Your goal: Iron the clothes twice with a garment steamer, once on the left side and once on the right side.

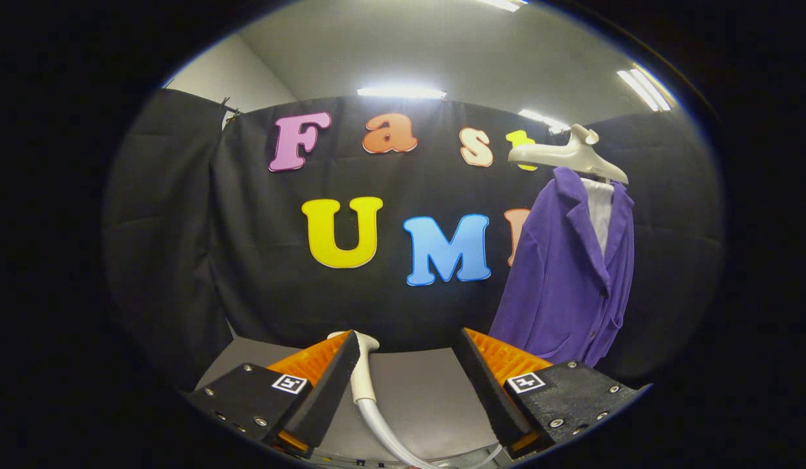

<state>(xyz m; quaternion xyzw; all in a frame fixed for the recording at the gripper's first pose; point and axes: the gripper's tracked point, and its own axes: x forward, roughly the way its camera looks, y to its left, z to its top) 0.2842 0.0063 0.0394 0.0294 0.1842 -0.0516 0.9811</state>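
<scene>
Two fingers of the tool (406,365) are standing apart, gripping nothing. Between them, close to the left finger, the garment steamer (362,368) is lying on the grey tabletop (422,391), its hose (383,433) running back under the tool. Beyond the right finger and above it, the purple jacket (565,273) is hanging on a pale hanger (569,155), over what appears to be a white shirt (599,208). The jacket is hanging well apart from the steamer.
</scene>
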